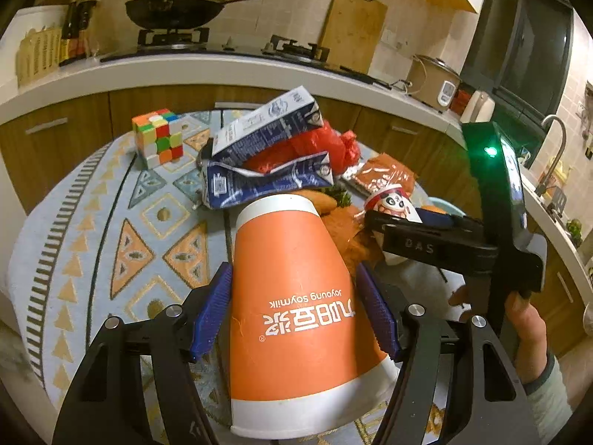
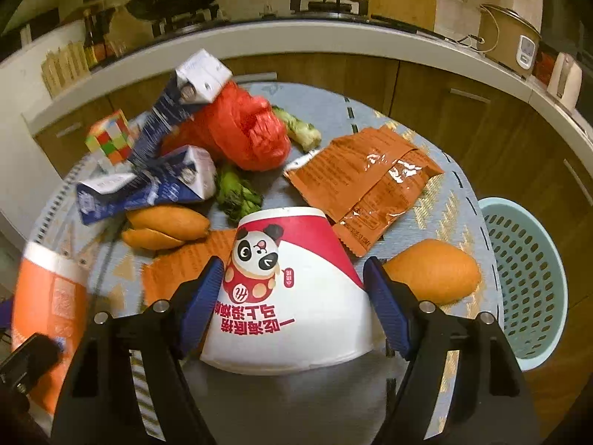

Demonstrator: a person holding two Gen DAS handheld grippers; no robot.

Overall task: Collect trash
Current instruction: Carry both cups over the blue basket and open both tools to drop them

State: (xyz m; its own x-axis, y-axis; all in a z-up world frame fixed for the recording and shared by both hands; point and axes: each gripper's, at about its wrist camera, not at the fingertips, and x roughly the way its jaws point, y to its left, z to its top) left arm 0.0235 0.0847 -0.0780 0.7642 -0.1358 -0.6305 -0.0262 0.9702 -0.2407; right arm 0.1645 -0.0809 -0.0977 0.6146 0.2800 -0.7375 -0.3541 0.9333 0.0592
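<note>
From the left wrist camera, the left gripper (image 1: 296, 311) has its blue fingers (image 1: 213, 311) pressed against both sides of an upside-down orange paper cup (image 1: 292, 296), gripping it; the cup reads "Joyoung soymilk". Beyond it on the patterned tabletop (image 1: 111, 222) lie two crumpled blue milk cartons (image 1: 267, 152), one leaning on the other, with a red plastic bag (image 1: 318, 148) between and behind them. A Rubik's cube (image 1: 157, 137) stands to the left, apart from the pile. To the right, the right gripper (image 1: 426, 237) reaches in around a panda-printed cup (image 1: 393, 204), held by a hand (image 1: 526, 322).

From the right wrist camera, the right gripper (image 2: 292, 304) has its fingers (image 2: 385, 307) closed against the sides of the upside-down white-and-red panda cup (image 2: 289, 289), gripping it. The orange cup (image 2: 48, 296) shows at the left edge. Behind the panda cup lie orange snack wrappers (image 2: 370, 181), leafy vegetable scraps (image 2: 237, 193), the red bag (image 2: 244, 133) and the milk cartons (image 2: 163, 181). Orange peel pieces (image 2: 166, 226) sit to the left, and another orange piece (image 2: 433, 270) lies just beside the right finger. A light blue perforated basket (image 2: 530, 278) stands beyond the tabletop (image 2: 444, 215) edge on the right.
</note>
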